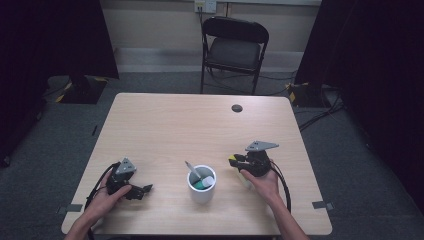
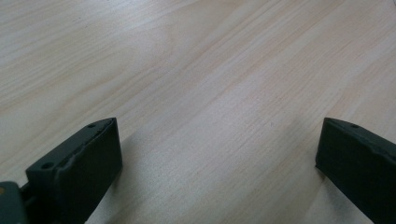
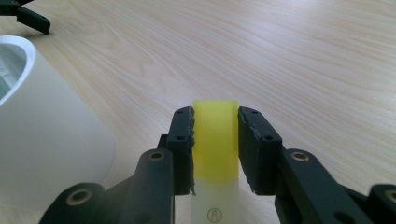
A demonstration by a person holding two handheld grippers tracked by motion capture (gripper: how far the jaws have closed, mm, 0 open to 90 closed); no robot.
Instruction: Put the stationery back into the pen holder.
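Wooden table is seen from above, a black folding chair behind its far edge and a small dark grommet near that edge. White cup is placed near the front middle, with a grey-handled utensil and green and white items inside; its wall is also seen at the left of the right gripper view. Left gripper is rested low on the table at front left, jaws spread wide, nothing between them. Right gripper is held right of the cup, clear of it, jaws clamped on a yellow-capped translucent tube, yellow end pointed toward the cup.
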